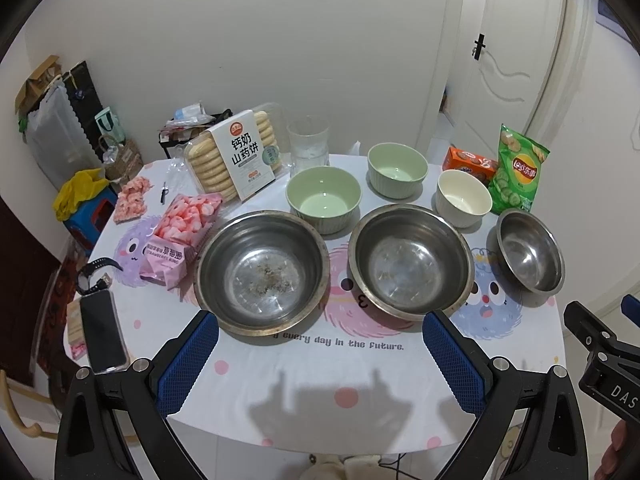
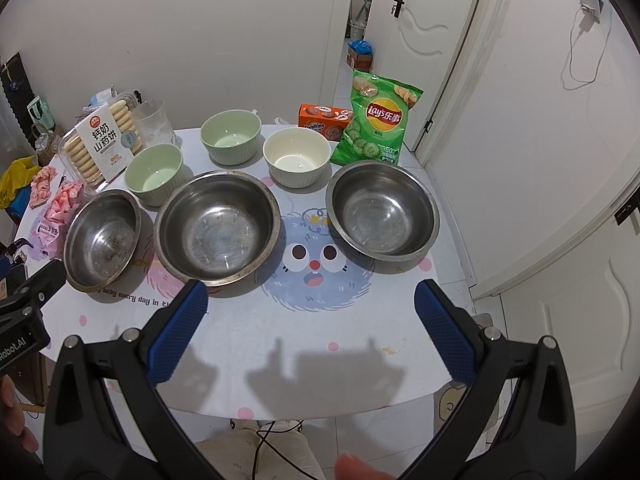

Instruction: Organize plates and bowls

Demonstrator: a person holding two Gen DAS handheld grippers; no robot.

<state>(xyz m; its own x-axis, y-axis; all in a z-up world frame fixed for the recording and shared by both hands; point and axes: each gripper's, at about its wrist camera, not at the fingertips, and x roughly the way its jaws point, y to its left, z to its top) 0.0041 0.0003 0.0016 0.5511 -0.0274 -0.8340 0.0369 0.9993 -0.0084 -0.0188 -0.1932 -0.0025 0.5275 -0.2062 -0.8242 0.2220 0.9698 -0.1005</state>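
Both grippers, left (image 1: 320,354) and right (image 2: 311,326), hover with jaws spread wide and empty above the near table edge (image 2: 320,380); three steel bowls (image 2: 218,226) stand in a row, three ceramic bowls (image 2: 297,157) behind them.

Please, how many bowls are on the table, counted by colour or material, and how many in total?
Steel bowls: 3
Green bowls: 2
White bowls: 1
Total: 6 bowls. No plates are visible.
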